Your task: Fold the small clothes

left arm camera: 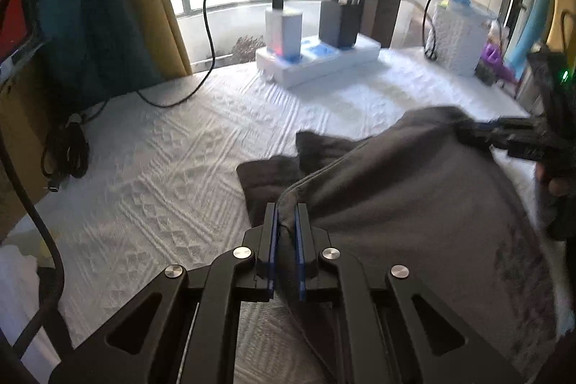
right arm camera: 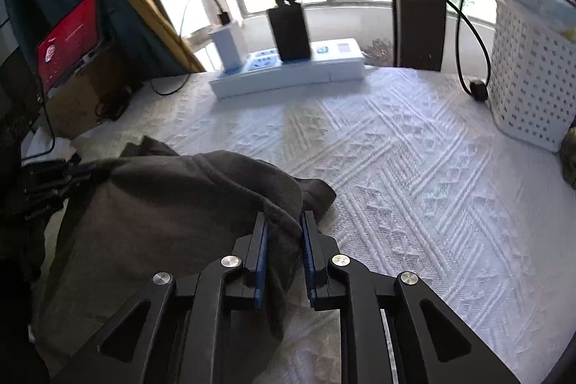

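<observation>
I have the dark grey garment (left arm camera: 414, 204) pinched at two points along one edge: my left gripper (left arm camera: 286, 222) is clamped tight on a hemmed corner, and my right gripper (right arm camera: 282, 229) is closed on a thicker bunch of the same edge, its blue pads (right arm camera: 261, 251) pressing the fabric from both sides. The cloth is raised between them and drapes down over the white textured bedspread (right arm camera: 414, 168), with one loose flap lying flat beyond the lifted edge.

My worry is the right grip: it holds a wad, not a clean single layer, so part of that bunch could slide out once I pull the edge taut, and the fold would come out crooked. The trailing flap could also tuck under as I carry the edge over, leaving a lump inside the fold. If I swing too far forward, the cloth may brush the white boxes (right arm camera: 288, 74) with chargers (right arm camera: 289, 31) standing on them and their cables.
</observation>
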The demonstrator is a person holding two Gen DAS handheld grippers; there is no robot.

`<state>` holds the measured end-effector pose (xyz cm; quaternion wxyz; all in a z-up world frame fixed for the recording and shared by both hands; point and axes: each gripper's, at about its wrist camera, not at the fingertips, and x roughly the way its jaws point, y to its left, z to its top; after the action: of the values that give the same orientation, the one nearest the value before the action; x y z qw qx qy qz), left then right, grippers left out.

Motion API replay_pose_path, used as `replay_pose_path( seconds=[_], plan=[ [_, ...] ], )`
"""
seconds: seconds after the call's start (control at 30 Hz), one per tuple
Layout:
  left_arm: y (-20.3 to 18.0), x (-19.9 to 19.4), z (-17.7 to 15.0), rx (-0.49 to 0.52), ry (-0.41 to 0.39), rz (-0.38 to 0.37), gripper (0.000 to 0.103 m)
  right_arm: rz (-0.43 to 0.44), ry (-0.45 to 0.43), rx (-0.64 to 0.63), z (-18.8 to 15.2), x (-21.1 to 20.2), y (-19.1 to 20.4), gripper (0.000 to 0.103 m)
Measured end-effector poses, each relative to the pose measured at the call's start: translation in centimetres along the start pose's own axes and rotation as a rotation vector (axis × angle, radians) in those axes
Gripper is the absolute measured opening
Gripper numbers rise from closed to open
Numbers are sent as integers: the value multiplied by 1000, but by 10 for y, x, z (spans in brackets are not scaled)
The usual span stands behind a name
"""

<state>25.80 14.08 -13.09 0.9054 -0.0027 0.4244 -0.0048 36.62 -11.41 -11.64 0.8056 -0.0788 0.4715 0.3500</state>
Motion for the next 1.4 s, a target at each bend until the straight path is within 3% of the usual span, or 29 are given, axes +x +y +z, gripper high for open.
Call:
replay_pose_path(
  seconds=[0.1, 0.37, 0.53, 0.67, 0.9, 0.93, 1.0, 1.03, 1.07, 1.17, 1.23, 1.4],
  plan=[
    [-1, 3, -3, 16, 10, 14, 7, -14, 2, 11, 2, 0, 0, 23],
    [3, -19, 1, 12, -14, 15, 7, -3, -41, 24, 1, -21, 4, 24],
    [4, -11, -2, 6, 4, 22, 7, -80, -54, -18, -1, -28, 12, 24],
    [8, -6, -6, -16, 22, 5, 7, -208, -43, -17, -6, -29, 1, 25],
    [16, -19, -3, -98, -21, -69, 8, -220, -50, 31, -10, -33, -10, 27],
    [17, -23, -2, -108, -32, -85, 8, -218, -55, 23, -9, -34, -7, 29],
    [16, -25, -1, -105, -40, -93, 8, -205, -63, 8, -8, -34, 1, 50],
    [15, -23, -1, -99, -34, -89, 8, -196, -67, 0, -8, -33, 4, 69],
    [14, -21, -2, -95, -22, -85, 8, -189, -68, -8, -9, -30, 7, 73],
    [14, -6, -7, -100, 43, -68, 9, -198, -32, -26, -13, -14, 12, 73],
    [23, 5, -11, -150, 88, -83, 13, -260, 20, -45, -20, 0, 10, 73],
    [34, -5, -15, -189, 61, -81, 15, -363, -7, -119, -23, -1, 17, 78]
  ],
)
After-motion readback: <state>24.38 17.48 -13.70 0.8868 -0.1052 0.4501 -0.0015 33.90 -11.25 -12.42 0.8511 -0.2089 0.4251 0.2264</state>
